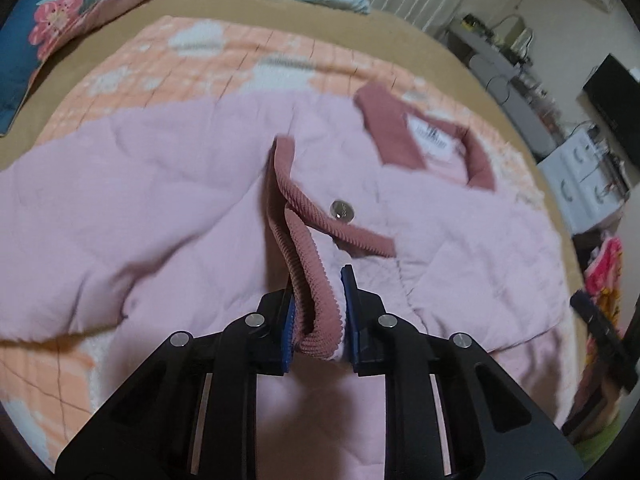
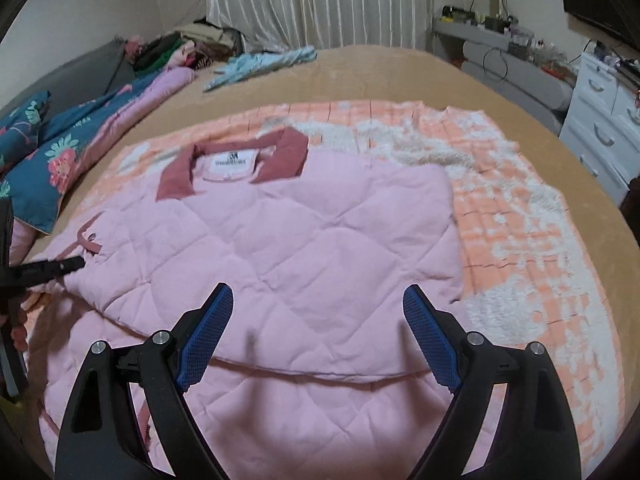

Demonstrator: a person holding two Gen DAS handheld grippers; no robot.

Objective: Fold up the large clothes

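A pink quilted jacket (image 2: 320, 240) with a dark rose collar (image 2: 232, 164) lies spread on an orange and white blanket (image 2: 520, 240) on the bed. In the left wrist view my left gripper (image 1: 320, 304) is shut on the jacket's ribbed rose cuff (image 1: 316, 300), which bunches up between the blue pads; a silver snap button (image 1: 342, 211) sits just beyond it. My right gripper (image 2: 318, 304) hangs open above the jacket's folded lower body, nothing between its fingers. The left gripper's dark finger (image 2: 52, 268) shows at the left edge of the right wrist view, at the sleeve end.
A tan bedspread (image 2: 380, 76) covers the bed. A blue floral quilt (image 2: 52, 168) lies along the left side, a light blue garment (image 2: 260, 64) at the far end. White drawers (image 2: 600, 132) and a grey desk (image 2: 512, 68) stand to the right.
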